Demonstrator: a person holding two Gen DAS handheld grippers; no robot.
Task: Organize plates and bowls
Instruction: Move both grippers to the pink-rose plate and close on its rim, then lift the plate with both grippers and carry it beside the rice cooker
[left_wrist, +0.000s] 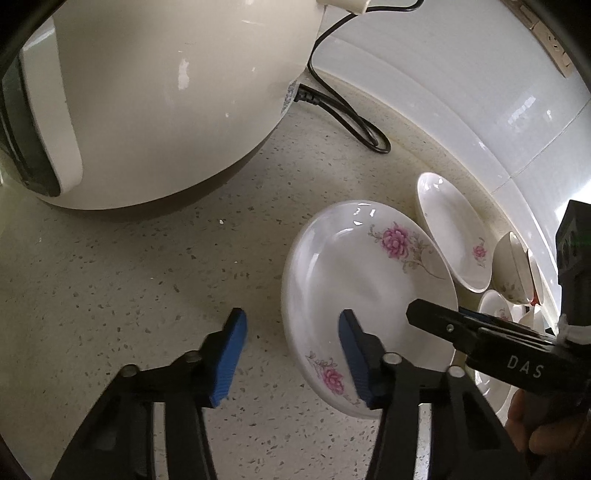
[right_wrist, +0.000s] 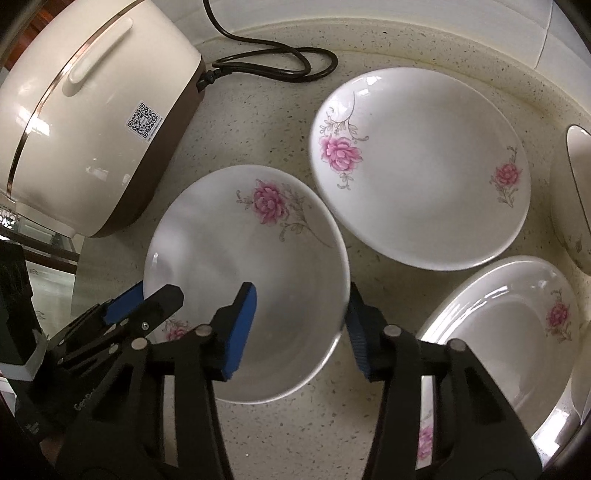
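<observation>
Right wrist view, cream rice cooker (right_wrist: 92, 122) on speckled counter (right_wrist: 266, 118), flowered plate (right_wrist: 251, 266) beside it, straddled at opposite rims by half-open right gripper (right_wrist: 301, 328) and left gripper (left_wrist: 291, 354), neither clamping

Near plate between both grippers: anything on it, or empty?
Empty. The near plate shows only bare white glaze and its printed pink flowers; both wrist views agree.

I read this as a home kitchen. A speckled stone tabletop (right_wrist: 266, 122) meets a white tiled wall (left_wrist: 461, 92) at 12 o'clock. A cream rice cooker (right_wrist: 92, 122) sits plugged in at 10 o'clock, with floral plates (right_wrist: 421, 166) at 1 o'clock.
</observation>
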